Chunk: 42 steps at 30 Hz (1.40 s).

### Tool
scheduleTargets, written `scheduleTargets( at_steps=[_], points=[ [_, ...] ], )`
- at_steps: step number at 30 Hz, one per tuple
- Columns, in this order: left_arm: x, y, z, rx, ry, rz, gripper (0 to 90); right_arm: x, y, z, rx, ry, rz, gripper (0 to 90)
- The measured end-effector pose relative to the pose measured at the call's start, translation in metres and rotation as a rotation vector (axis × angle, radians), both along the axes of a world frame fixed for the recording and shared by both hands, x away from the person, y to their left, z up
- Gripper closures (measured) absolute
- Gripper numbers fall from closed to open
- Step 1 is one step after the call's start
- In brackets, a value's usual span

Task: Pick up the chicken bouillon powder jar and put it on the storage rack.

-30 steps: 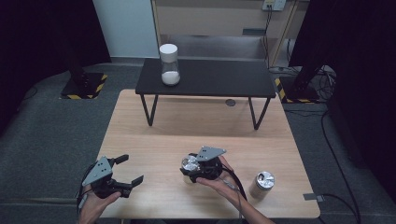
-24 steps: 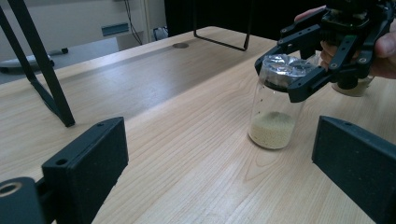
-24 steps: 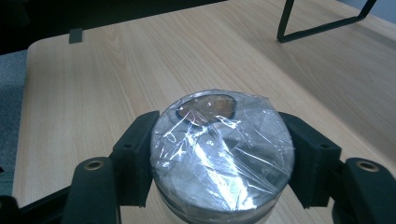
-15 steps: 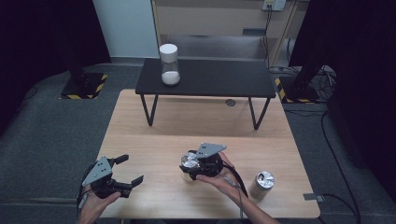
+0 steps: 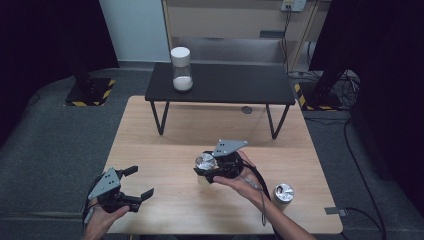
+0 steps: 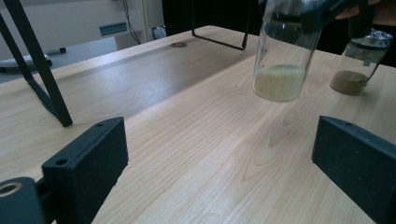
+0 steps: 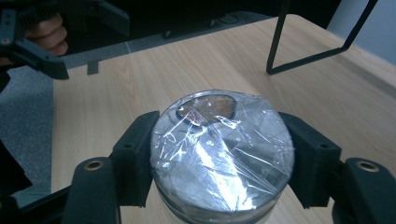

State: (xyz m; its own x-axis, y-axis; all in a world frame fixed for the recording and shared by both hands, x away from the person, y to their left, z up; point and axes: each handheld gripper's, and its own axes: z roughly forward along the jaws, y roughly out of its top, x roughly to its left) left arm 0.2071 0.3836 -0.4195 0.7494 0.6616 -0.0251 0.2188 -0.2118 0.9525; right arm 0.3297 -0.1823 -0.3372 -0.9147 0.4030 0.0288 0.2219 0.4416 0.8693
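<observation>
One glass jar [image 6: 280, 56] with pale grains in its bottom and a wrapped lid hangs clear above the wooden table [image 5: 190, 135], pinched at the lid between the jaws of your right gripper [image 5: 216, 167]. Your left gripper [image 5: 131, 189] sits near the table's front left edge, jaws wide apart and holding nothing. Beside your right forearm stands a second jar [image 5: 282, 195] of brown powder.

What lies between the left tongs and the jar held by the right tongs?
Bare wooden tabletop in the left gripper view; the left tongs stand apart from the lifted jar.
</observation>
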Motion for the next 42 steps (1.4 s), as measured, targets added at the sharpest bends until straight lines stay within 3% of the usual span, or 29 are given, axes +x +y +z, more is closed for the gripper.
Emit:
scheduleTargets(
  at_steps=[27, 42],
  points=[
    [0.001, 0.000, 0.000, 0.002, 0.002, -0.004, 2.5, 0.020, -0.015, 0.103, 0.000, -0.019, -0.024, 35.6],
    [0.002, -0.001, 0.000, 0.002, 0.002, -0.009, 2.6, 0.028, -0.023, 0.156, 0.015, -0.029, -0.093, 35.6]
  ],
)
